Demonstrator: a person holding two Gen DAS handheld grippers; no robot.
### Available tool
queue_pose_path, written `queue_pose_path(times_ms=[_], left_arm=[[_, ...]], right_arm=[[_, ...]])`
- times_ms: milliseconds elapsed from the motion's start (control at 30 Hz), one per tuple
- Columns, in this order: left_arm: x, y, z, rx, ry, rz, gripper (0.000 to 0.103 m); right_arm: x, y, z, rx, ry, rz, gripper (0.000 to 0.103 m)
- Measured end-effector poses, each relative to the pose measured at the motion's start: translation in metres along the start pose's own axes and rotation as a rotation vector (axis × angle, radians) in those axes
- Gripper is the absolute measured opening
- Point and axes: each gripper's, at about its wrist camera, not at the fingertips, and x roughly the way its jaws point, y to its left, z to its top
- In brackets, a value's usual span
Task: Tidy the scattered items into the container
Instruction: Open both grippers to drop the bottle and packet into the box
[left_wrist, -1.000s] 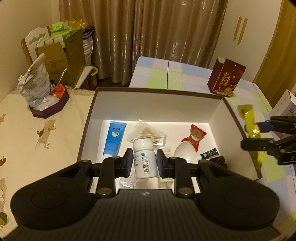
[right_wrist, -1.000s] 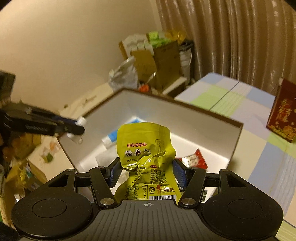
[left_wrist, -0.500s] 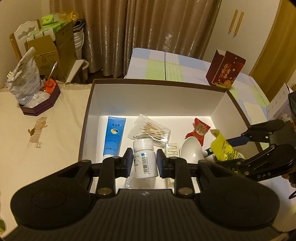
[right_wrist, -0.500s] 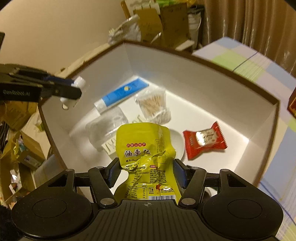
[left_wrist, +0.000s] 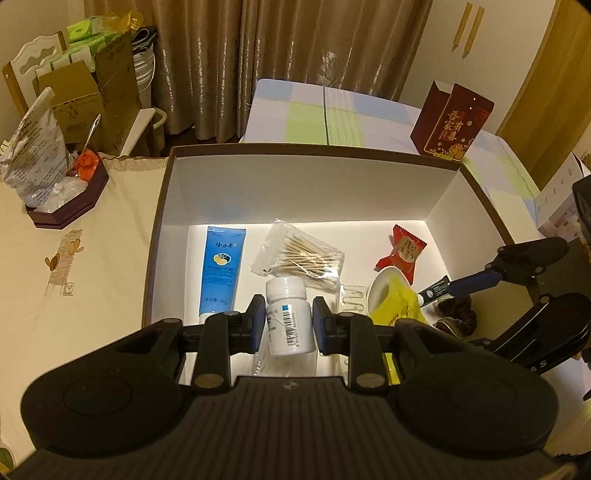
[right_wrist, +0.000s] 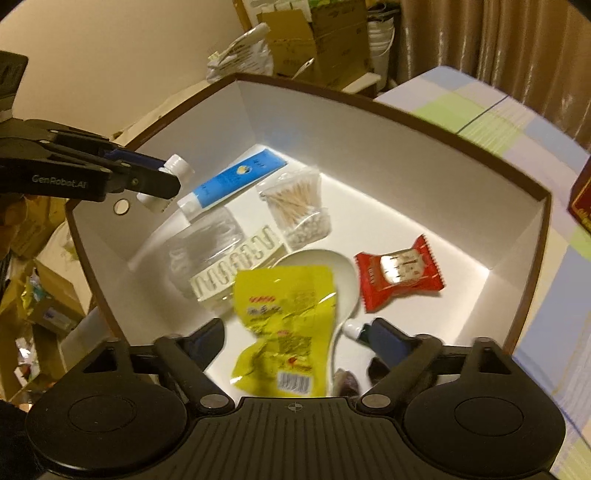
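Left gripper (left_wrist: 289, 325): its fingers are clamped on the white bottle (left_wrist: 287, 316), upright, label and barcode facing the camera; the grip is the same as a second ago, and the view has closed in on the box.
Bottle place: over the near part of the box (left_wrist: 314, 150), above the floor, not set down.
Right gripper (right_wrist: 299, 341): its fingers have just been spreading and now stand wide apart; the yellow packet (right_wrist: 286, 325) lies between them, but neither pad touches it.
Yellow packet: a second ago pinched upright between the right fingers; now loose and blurred, tilted over, partly across the white spoon (right_wrist: 338, 275) in the box.
Near floor of box: a dark, furry-looking thing (left_wrist: 456, 314) by the right fingers; a clear bag (right_wrist: 207, 247) and a strip of clips (right_wrist: 236, 269) to the left.
Mid floor: red sweet (right_wrist: 399, 273) right of the spoon, bag of cotton swabs (left_wrist: 301, 254) in the middle.
Far floor: blue tube (left_wrist: 219, 269) along the left wall.
Beyond the box: red paper bag (left_wrist: 450, 122) on the checked cloth; a small purple tray (left_wrist: 68, 210) on the desk (left_wrist: 74, 277) at left.
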Motion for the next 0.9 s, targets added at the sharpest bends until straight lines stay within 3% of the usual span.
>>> queue_pose_path(times_ms=[700, 800, 867, 900], left_arm=[[0.081, 0.002, 0.039, 0.087, 0.098, 0.029, 0.023], [0.087, 0.004, 0.041, 0.093, 0.111, 0.032, 0.023], [0.087, 0.003, 0.042, 0.100, 0.105, 0.043, 0.040], [0.087, 0.003, 0.042, 0.103, 0.102, 0.050, 0.043]], right_arm=[[-0.001, -0.009, 0.017, -0.047, -0.040, -0.114, 0.094], [-0.005, -0.008, 0.017, -0.053, -0.060, -0.128, 0.103], [-0.007, -0.005, 0.017, -0.063, -0.059, -0.125, 0.103], [-0.008, -0.004, 0.016, -0.064, -0.060, -0.127, 0.103]])
